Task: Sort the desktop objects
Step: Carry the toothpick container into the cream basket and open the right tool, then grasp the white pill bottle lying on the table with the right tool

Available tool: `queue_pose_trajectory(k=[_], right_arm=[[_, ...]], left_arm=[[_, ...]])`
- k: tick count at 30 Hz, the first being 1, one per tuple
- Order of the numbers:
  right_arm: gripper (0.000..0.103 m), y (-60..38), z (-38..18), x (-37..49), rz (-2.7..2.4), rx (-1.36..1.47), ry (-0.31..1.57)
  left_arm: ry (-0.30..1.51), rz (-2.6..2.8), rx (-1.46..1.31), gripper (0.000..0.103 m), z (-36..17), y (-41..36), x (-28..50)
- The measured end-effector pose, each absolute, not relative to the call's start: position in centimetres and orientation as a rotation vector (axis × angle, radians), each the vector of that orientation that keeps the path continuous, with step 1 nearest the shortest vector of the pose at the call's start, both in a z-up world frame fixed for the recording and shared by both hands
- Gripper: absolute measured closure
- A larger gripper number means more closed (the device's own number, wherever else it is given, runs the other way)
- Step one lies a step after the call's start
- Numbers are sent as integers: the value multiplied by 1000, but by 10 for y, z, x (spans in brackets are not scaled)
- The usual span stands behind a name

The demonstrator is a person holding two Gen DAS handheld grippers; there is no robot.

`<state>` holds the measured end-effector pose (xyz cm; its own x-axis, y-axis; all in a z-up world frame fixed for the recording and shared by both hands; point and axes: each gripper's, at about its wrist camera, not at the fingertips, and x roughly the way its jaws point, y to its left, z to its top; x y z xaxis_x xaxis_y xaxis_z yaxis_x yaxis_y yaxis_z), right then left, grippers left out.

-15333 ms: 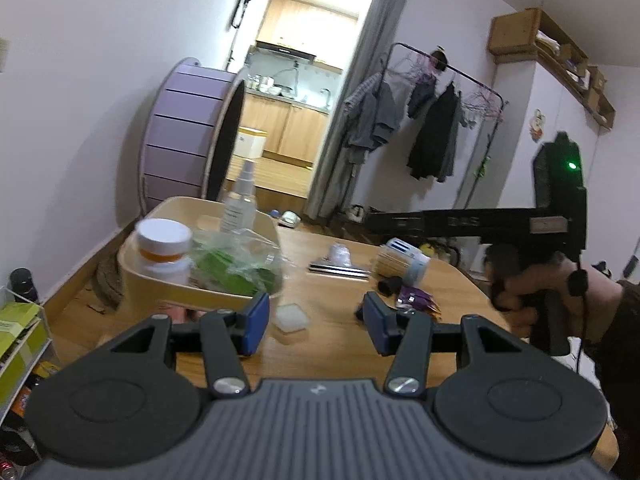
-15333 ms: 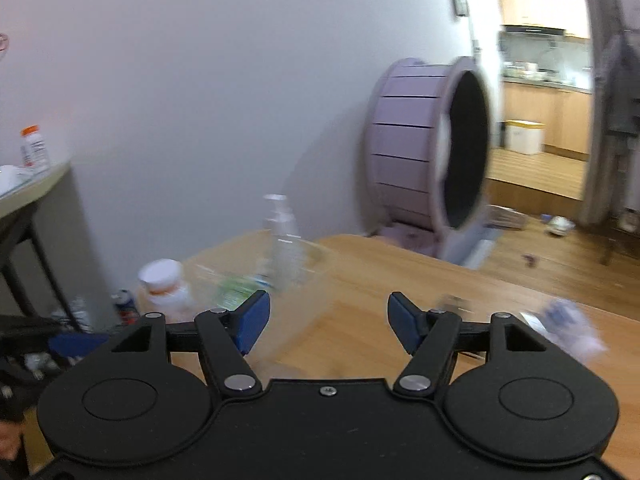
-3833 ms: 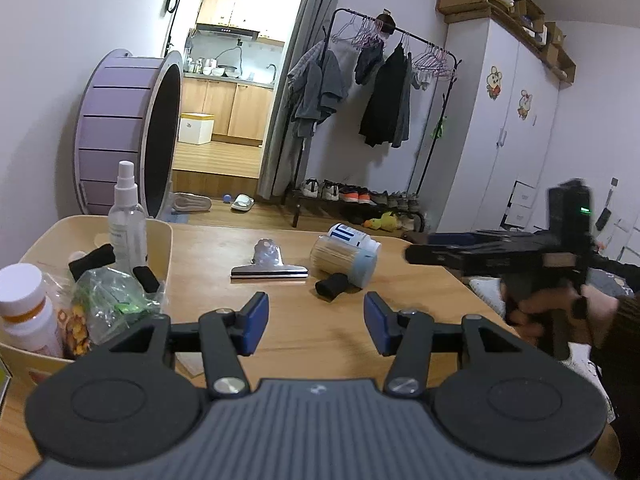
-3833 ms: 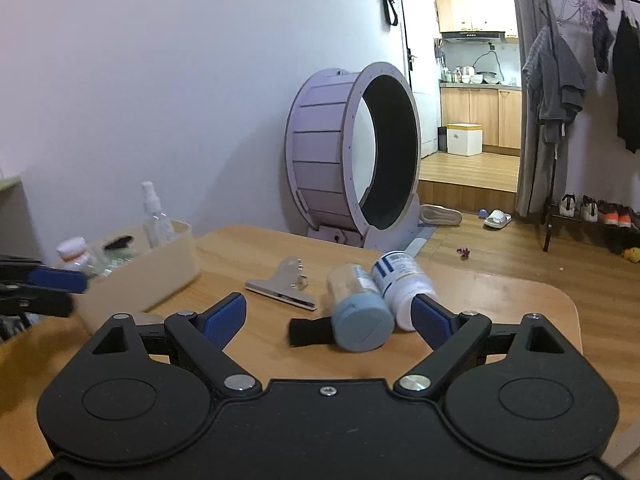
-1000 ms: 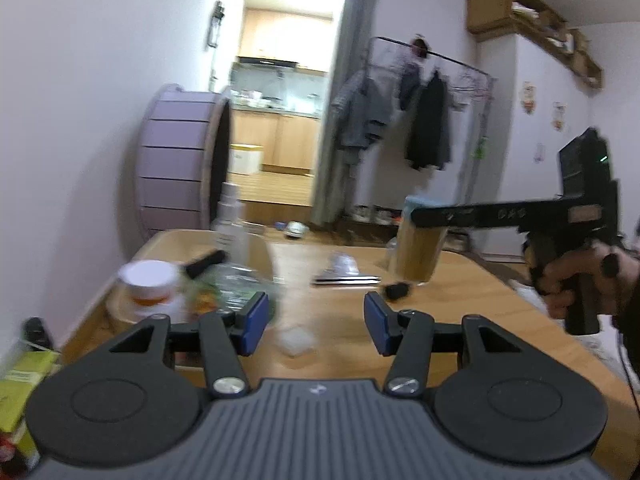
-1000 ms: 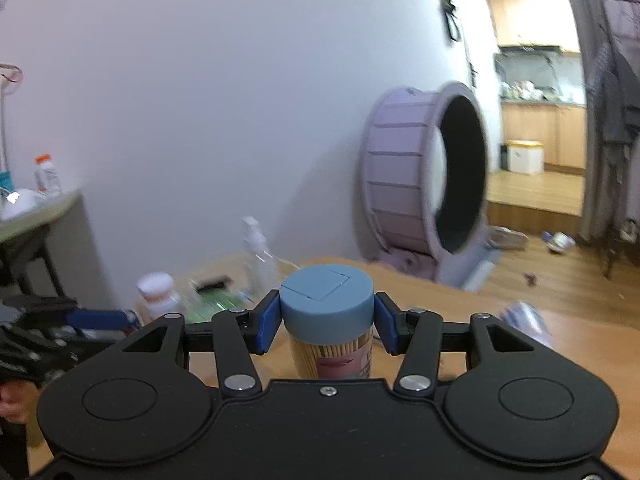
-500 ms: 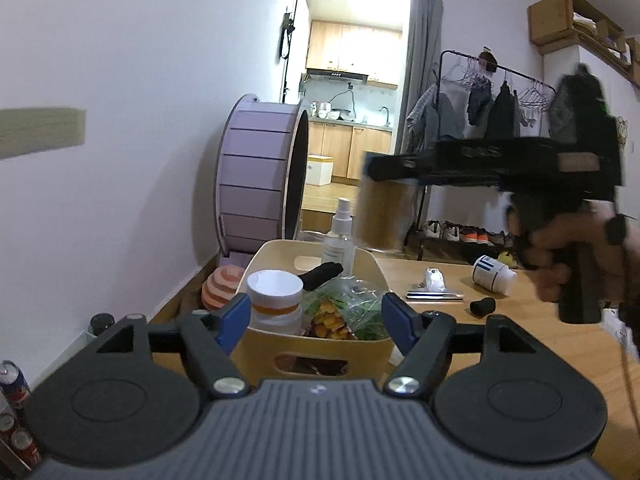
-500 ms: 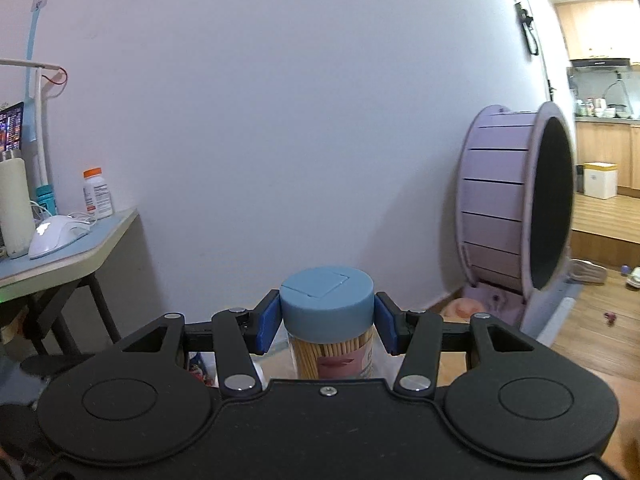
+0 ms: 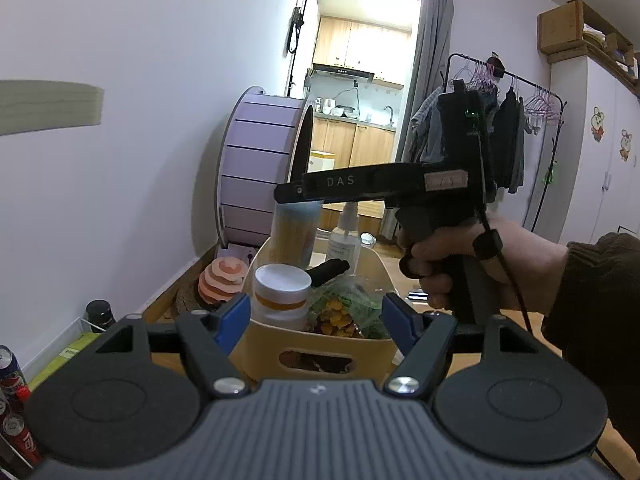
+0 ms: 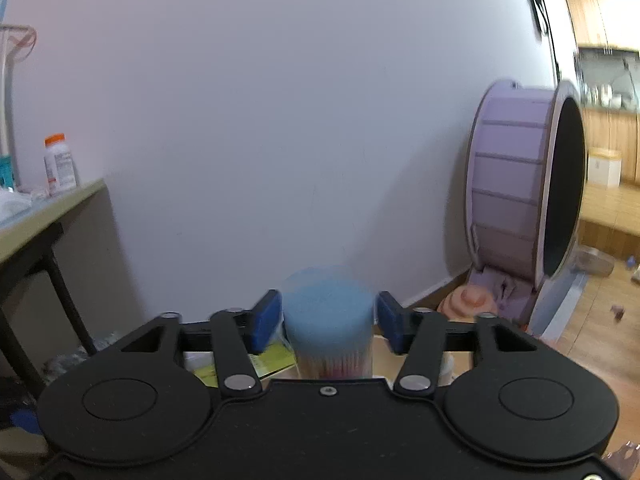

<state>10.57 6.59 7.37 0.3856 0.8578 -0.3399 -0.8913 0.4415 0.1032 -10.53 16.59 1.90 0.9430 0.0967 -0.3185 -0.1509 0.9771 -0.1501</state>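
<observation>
Right wrist view: blurred blue-lidded clear toothpick jar (image 10: 328,320) between right claw (image 10: 327,325) pads, jaws opening, released, gaps either side.

From my left camera, white letters "DAS" run along the arm of the right gripper (image 9: 298,194); a red can (image 9: 10,372) at the lower left appears to read Pepsi.

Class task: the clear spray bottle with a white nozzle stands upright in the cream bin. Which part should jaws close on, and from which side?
Grip the clear spray bottle at its narrow neck under the nozzle, coming from above. It stands upright, the cream plastic bin walls its body in, and a black handle lies just in front of it.
</observation>
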Motion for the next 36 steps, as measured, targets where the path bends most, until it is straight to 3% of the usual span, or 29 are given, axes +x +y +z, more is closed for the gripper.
queue_pose_trajectory(k=[15, 19, 27, 36], right_arm=[[37, -74, 92, 73, 961, -86, 331], [32, -121, 89, 62, 885, -81, 330], [31, -195, 65, 70, 716, -35, 360], [31, -213, 26, 127, 585, -40, 417]], left_arm=[[329, 75, -170, 31, 14, 154, -95], [331, 36, -167, 31, 13, 144, -89], [332, -63, -118, 31, 6, 115, -78], [336, -129, -89, 31, 1, 94, -68]])
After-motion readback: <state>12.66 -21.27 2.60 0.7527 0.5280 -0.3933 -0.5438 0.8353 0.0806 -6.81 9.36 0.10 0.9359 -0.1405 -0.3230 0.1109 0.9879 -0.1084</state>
